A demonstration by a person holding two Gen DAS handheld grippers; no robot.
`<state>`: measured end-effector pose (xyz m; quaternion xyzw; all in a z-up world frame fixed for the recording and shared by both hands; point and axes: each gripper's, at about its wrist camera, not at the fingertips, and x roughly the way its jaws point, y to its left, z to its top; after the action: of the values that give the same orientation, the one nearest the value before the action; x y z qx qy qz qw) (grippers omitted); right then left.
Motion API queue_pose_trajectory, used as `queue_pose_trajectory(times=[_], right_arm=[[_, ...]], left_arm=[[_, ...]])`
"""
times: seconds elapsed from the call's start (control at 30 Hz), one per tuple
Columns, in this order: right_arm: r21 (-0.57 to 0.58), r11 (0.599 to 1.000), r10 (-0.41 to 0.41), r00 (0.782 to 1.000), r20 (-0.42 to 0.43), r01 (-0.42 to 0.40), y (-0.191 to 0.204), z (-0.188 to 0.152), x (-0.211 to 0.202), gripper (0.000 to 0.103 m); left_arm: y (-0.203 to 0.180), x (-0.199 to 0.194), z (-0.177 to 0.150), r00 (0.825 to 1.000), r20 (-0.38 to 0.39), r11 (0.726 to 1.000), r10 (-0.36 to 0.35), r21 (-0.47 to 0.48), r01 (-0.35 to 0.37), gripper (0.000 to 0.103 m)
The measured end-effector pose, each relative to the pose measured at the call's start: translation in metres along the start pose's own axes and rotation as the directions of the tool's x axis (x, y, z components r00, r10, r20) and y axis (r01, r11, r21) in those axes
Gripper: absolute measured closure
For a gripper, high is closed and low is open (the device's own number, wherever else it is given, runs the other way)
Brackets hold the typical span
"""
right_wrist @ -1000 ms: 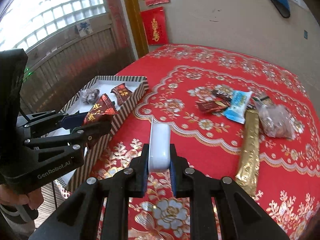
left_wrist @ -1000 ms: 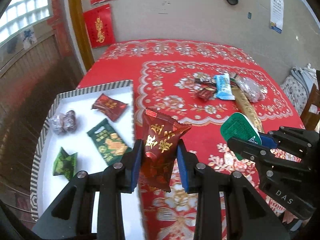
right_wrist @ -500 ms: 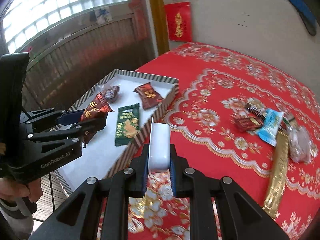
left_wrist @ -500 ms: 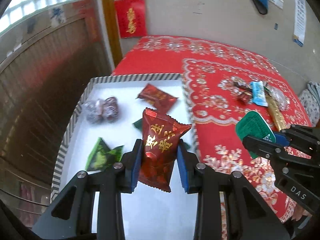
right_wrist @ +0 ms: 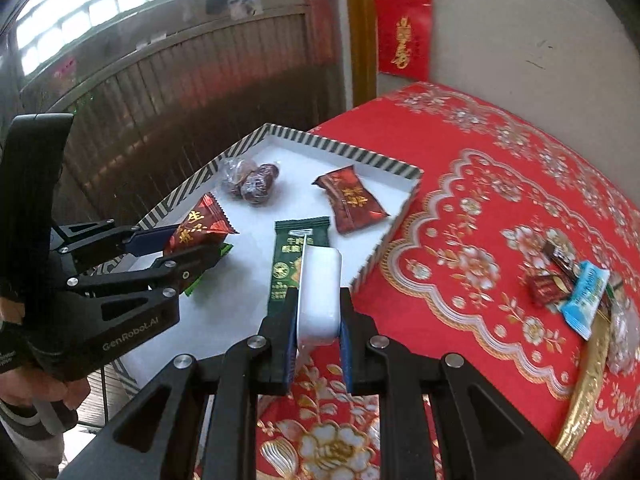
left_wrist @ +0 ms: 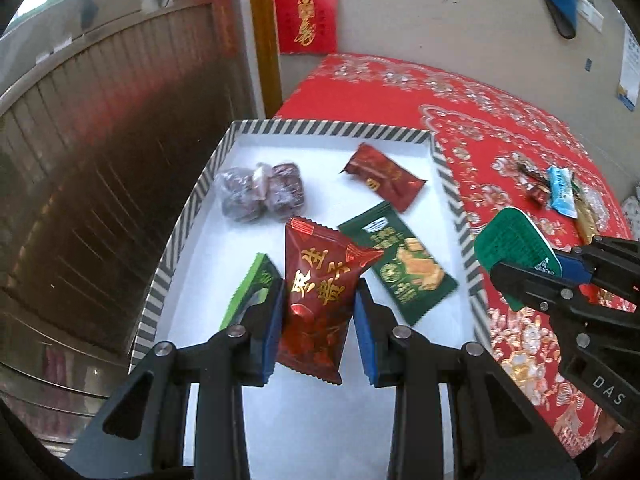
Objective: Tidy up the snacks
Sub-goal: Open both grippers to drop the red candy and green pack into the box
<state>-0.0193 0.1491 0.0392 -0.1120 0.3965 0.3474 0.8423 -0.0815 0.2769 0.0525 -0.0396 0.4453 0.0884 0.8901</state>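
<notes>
My left gripper [left_wrist: 318,312] is shut on a red snack packet with gold characters [left_wrist: 320,292] and holds it above the white striped-rim tray [left_wrist: 328,126]; it also shows in the right wrist view [right_wrist: 200,232]. My right gripper [right_wrist: 318,312] is shut on a white cup with a green lid [right_wrist: 320,292], seen green in the left wrist view [left_wrist: 516,248], over the tray's right rim. In the tray lie wrapped dates [left_wrist: 260,194], a red packet [left_wrist: 384,176], a green biscuit packet [left_wrist: 400,260] and a small green packet [left_wrist: 250,292].
On the red floral tablecloth [right_wrist: 480,184] at the right lie loose snacks: a small dark red candy [right_wrist: 546,286], a blue packet [right_wrist: 586,298], a long gold bar [right_wrist: 588,384] and a clear bag [right_wrist: 624,340]. A wooden railing runs left of the tray.
Both grippers have moved left with their loads. The left one now holds the red packet over the tray's middle, and the right one has reached the tray's right rim.
</notes>
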Motion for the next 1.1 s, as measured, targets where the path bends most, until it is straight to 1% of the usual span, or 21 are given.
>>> queue_pose_trajectory(times=[0.1,0.17,0.23,0.4,0.6,0.67,0.73,0.77,0.8,0.87,0.9,0.93,0.97,1.0,1.03,1.1], right_arm=[[-0.011,1.000,0.012,1.000,-0.020,-0.012,0.007,0.002,0.011,0.087],[-0.017,1.000,0.024,0.999,-0.032,-0.024,0.012,0.003,0.018,0.087],[-0.020,0.999,0.037,0.998,-0.043,-0.038,0.016,0.003,0.023,0.087],[-0.016,0.996,0.086,0.993,-0.077,-0.087,0.026,0.002,0.039,0.087],[-0.032,0.994,0.099,0.989,-0.111,-0.103,0.037,-0.006,0.051,0.085],[-0.030,0.995,0.095,0.989,-0.110,-0.099,0.037,-0.007,0.051,0.085],[-0.029,0.996,0.077,0.992,-0.103,-0.080,0.035,-0.009,0.047,0.080],[-0.027,0.998,0.058,0.994,-0.094,-0.061,0.033,-0.010,0.043,0.078],[-0.023,0.998,0.048,0.995,-0.083,-0.050,0.031,-0.010,0.039,0.072],[-0.012,0.998,0.055,0.997,-0.055,-0.056,0.025,-0.012,0.028,0.068],[-0.003,0.998,0.057,0.998,-0.041,-0.057,0.022,-0.013,0.022,0.061],[0.002,0.998,0.061,0.998,-0.024,-0.061,0.018,-0.014,0.015,0.058],[0.008,0.998,0.059,0.998,-0.007,-0.059,0.016,-0.015,0.008,0.056],[0.017,0.998,0.054,0.998,0.021,-0.055,0.011,-0.018,-0.003,0.051],[0.022,0.999,0.049,0.998,0.036,-0.050,0.007,-0.019,-0.009,0.046],[0.039,0.999,0.028,0.997,0.074,-0.031,-0.004,-0.026,-0.025,0.040]], left_arm=[[0.005,0.003,-0.001,1.000,-0.003,1.000,0.008,-0.004,-0.008,0.068],[0.007,0.003,-0.002,0.999,0.005,1.000,0.031,0.000,-0.031,0.068],[0.009,0.004,-0.001,0.999,0.006,0.999,0.036,-0.004,-0.036,0.068],[0.011,0.006,-0.002,0.997,0.019,0.998,0.070,0.003,-0.070,0.068],[0.004,0.009,-0.004,0.992,0.040,0.992,0.121,0.023,-0.122,0.066],[0.003,0.010,-0.004,0.992,0.039,0.992,0.122,0.019,-0.123,0.064],[0.004,0.012,-0.005,0.993,0.027,0.993,0.115,0.009,-0.115,0.060],[0.005,0.013,-0.005,0.993,0.020,0.994,0.112,-0.002,-0.112,0.051],[0.007,0.014,-0.005,0.994,0.016,0.994,0.105,-0.014,-0.105,0.043],[0.010,0.011,-0.005,0.996,0.022,0.995,0.088,-0.040,-0.087,0.036],[0.010,0.009,-0.005,0.995,0.029,0.995,0.092,-0.047,-0.091,0.034],[0.009,0.006,-0.005,0.994,0.040,0.994,0.098,-0.051,-0.096,0.032],[0.008,0.002,-0.004,0.994,0.048,0.994,0.100,-0.056,-0.097,0.023],[0.007,0.000,-0.004,0.994,0.050,0.994,0.098,-0.060,-0.095,0.017],[0.005,-0.003,-0.003,0.995,0.055,0.995,0.087,-0.061,-0.084,0.017],[-0.002,-0.011,-0.003,0.996,0.071,0.997,0.060,-0.057,-0.056,0.016]])
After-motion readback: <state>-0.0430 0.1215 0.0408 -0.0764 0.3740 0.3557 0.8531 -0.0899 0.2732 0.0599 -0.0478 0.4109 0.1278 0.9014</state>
